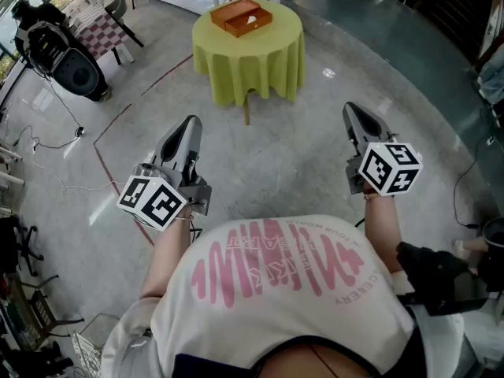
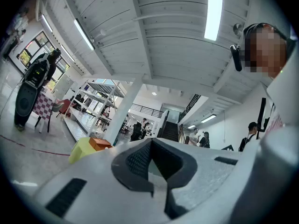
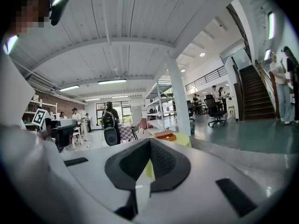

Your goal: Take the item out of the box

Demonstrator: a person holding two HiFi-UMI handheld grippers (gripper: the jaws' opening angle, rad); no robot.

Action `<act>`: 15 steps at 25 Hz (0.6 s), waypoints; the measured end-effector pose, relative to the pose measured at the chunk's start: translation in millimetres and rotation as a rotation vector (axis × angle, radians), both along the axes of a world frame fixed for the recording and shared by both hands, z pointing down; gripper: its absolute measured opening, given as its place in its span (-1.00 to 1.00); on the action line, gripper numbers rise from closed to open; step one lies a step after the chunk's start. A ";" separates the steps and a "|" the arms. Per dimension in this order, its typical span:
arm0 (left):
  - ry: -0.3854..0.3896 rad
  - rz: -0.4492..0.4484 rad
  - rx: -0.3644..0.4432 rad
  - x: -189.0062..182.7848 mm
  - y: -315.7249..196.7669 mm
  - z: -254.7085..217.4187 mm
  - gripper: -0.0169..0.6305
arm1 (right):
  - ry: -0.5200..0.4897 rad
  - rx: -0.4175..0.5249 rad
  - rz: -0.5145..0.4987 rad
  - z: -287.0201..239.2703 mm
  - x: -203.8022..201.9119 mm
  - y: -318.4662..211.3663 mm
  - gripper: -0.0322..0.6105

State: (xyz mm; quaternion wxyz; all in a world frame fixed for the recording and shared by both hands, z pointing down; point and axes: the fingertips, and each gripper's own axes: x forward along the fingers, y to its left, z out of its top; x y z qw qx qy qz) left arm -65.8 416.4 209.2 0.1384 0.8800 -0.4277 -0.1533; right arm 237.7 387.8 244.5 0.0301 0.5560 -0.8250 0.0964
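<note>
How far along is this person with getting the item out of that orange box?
Nothing is done yet: the orange box sits on the yellow table far ahead, with something pale inside. In hand: nothing; the left gripper and right gripper are shut and empty. Remaining: walk over, reach in, lift it out.

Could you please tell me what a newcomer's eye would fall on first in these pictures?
The round table under its yellow-green cloth stands out at the top middle of the head view, with an orange box on top. Nearer the person, the left claw and right claw are held over the grey floor, both shut and empty, well short of the table.
</note>
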 end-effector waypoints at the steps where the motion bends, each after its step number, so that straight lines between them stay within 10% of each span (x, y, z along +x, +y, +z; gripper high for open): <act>1: 0.000 0.001 0.002 -3.3 3.9 -2.0 -0.93 | 0.006 0.001 -0.001 -1.7 -3.8 3.4 -0.88; 15: 0.000 -0.030 -0.023 -67.5 -9.1 12.3 -0.92 | -0.001 -0.019 0.013 13.9 -55.1 -11.1 -0.89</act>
